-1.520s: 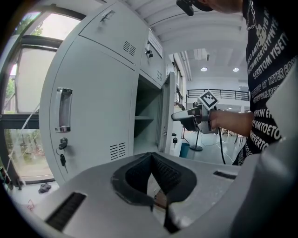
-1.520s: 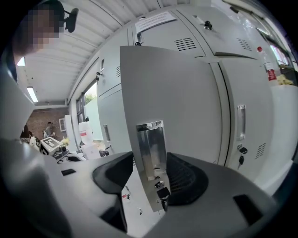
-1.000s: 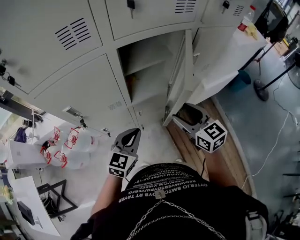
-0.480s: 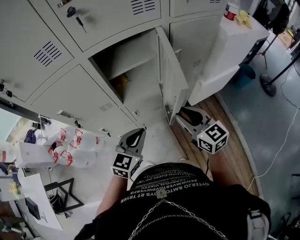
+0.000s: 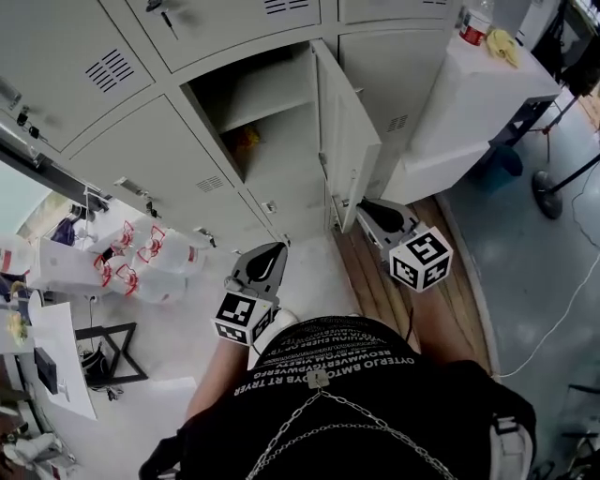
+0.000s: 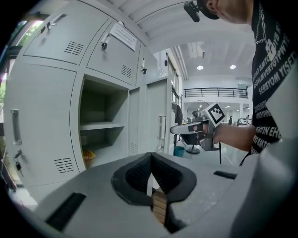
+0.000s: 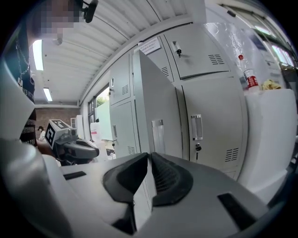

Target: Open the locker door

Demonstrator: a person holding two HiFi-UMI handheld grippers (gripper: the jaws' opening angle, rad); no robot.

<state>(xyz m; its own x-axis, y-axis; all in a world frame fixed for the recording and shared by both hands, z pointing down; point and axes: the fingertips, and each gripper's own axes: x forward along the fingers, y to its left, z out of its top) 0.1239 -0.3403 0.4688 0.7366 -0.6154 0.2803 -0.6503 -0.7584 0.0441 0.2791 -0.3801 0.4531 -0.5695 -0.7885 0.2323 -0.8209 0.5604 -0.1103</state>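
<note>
The grey locker door [image 5: 349,141] stands swung open, and behind it lies a compartment with one shelf [image 5: 267,117] and a small yellow item [image 5: 246,139]. My right gripper [image 5: 367,208] hangs just below the door's lower corner. Its jaws have just been closing and now meet with nothing between them; they point at the door's edge [image 7: 156,102] in the right gripper view. My left gripper [image 5: 272,253] is shut and empty, low in front of the closed lockers left of the opening. The left gripper view faces the open compartment [image 6: 100,125] and the right gripper [image 6: 179,129].
A white cabinet [image 5: 469,103] with a bottle [image 5: 473,21] stands right of the lockers. Packs of bottled water [image 5: 141,267] lie on the floor at the left. A wooden strip [image 5: 375,281] and a cable [image 5: 553,309] run along the floor at the right.
The right gripper's jaws have gone from wide open to shut. Both grippers have shifted a little in front of the lockers. The door stays open.
</note>
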